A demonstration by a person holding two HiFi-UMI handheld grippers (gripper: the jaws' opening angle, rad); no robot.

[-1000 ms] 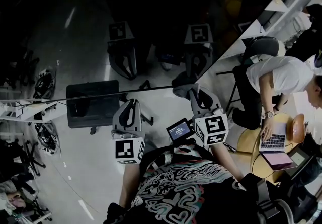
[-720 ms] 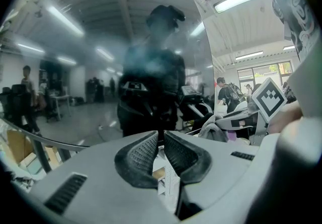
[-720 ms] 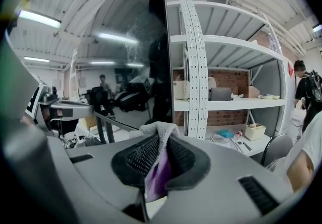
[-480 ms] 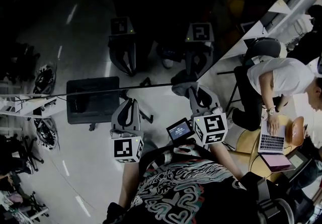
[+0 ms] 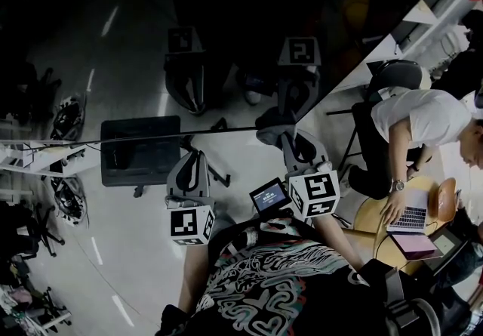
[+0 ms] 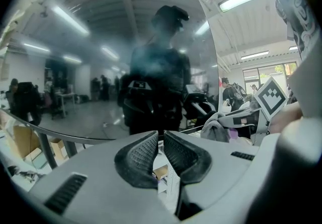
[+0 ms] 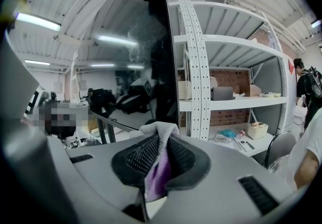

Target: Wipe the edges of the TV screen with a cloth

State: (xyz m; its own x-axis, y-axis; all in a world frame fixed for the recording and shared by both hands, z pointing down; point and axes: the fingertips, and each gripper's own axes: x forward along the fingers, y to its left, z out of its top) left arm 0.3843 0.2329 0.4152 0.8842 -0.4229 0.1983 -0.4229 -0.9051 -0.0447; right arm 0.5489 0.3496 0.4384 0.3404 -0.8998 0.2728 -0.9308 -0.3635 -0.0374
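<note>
The dark, mirror-like TV screen (image 5: 226, 40) fills the upper left of the head view; its bottom edge runs level and its right edge slants up to the right. My right gripper (image 5: 296, 147) is at the screen's lower right corner, shut on a grey and purple cloth (image 5: 275, 133) that touches the corner. In the right gripper view the cloth (image 7: 160, 167) is pinched between the jaws of the gripper (image 7: 162, 135), next to the screen (image 7: 126, 67). My left gripper (image 5: 196, 159) is just below the bottom edge, jaws together and holding nothing (image 6: 161, 137). Its view faces the screen (image 6: 100, 67) and shows the cloth (image 6: 216, 128).
A person in a white shirt (image 5: 423, 115) sits at a round wooden table (image 5: 370, 214) with a laptop (image 5: 411, 215) at the right. A dark chair (image 5: 392, 74) stands behind. White metal shelving (image 7: 221, 67) rises just right of the screen.
Both grippers stay almost where they were. The seated person's hand has shifted on the laptop.
</note>
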